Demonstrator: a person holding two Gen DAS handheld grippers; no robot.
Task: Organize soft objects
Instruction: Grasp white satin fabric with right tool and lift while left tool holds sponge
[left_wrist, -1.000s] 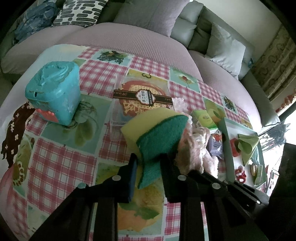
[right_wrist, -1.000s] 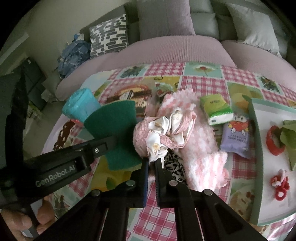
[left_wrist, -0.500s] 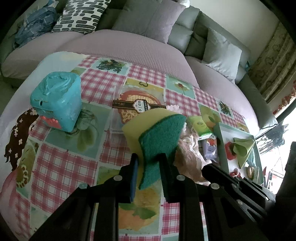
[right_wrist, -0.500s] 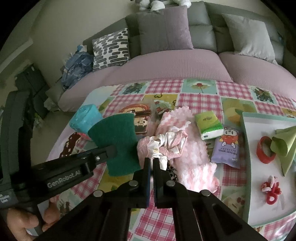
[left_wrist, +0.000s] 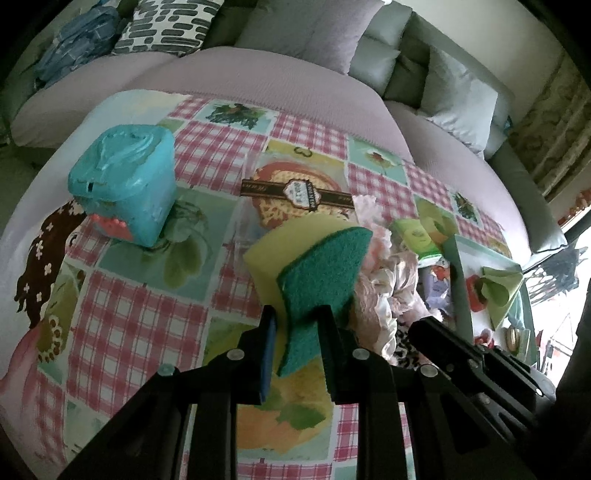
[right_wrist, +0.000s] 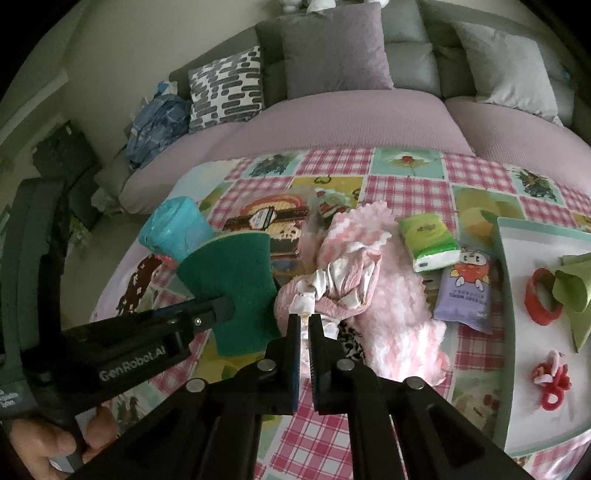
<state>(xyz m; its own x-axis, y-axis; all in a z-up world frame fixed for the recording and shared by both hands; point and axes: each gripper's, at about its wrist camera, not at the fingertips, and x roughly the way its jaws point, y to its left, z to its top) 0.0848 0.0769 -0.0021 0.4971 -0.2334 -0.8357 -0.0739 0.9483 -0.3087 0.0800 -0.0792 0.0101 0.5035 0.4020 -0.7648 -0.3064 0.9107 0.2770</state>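
Left tongs (left_wrist: 297, 328) clench a yellow-green sponge (left_wrist: 317, 273) above the table (left_wrist: 122, 325); right tongs (right_wrist: 303, 323) pinch a white-pink scrunchie (right_wrist: 341, 282).

— What is lost in the left wrist view?

— The tray (left_wrist: 457, 280) at the right edge is partly covered by the black right gripper (left_wrist: 476, 354), and its far side washes out in window glare. Small things on it are too small to name. The sponge (left_wrist: 317, 280) hides much of the pink cloth (left_wrist: 384, 295) behind it.

— And the right wrist view?

— The tray (right_wrist: 504, 295) runs off the right edge. At lower centre a leopard-print cloth (right_wrist: 349, 341) shows only as a sliver under the pink cloth (right_wrist: 391, 306). A hand (right_wrist: 48, 446) is cut off at the lower left corner. The print on the purple packet (right_wrist: 463, 299) is too small to read.
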